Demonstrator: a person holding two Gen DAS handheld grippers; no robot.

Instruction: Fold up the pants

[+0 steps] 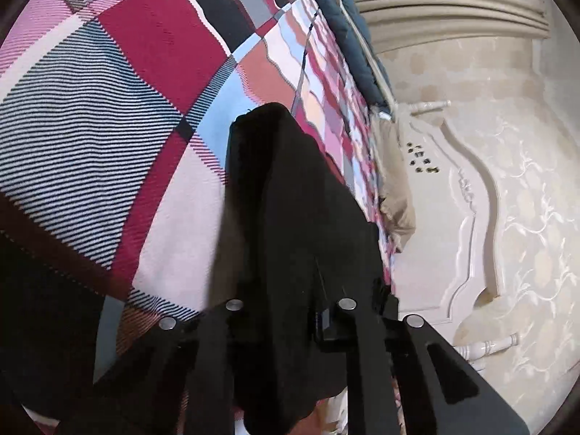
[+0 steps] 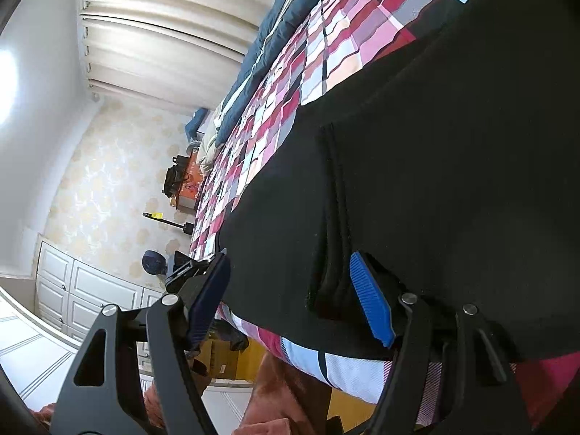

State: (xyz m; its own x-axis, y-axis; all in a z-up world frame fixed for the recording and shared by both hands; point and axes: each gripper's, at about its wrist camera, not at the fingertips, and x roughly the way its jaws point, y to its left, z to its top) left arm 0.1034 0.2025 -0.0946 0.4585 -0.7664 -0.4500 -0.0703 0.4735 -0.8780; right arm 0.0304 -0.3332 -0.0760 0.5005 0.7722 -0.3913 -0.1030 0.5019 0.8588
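Note:
Black pants lie spread on a plaid bedspread in the right wrist view. My right gripper is open, its blue pads on either side of the pants' edge near the bed's side, one pad resting on the cloth by a seam. In the left wrist view my left gripper is shut on a fold of the black pants, which drapes over the fingers and hides the pads; it is lifted above the bedspread.
A blue quilt lies along the bed's far side. A cream headboard and patterned wallpaper stand beyond the bed. Curtains, white cabinets, a small fan and a nightstand with clutter are alongside.

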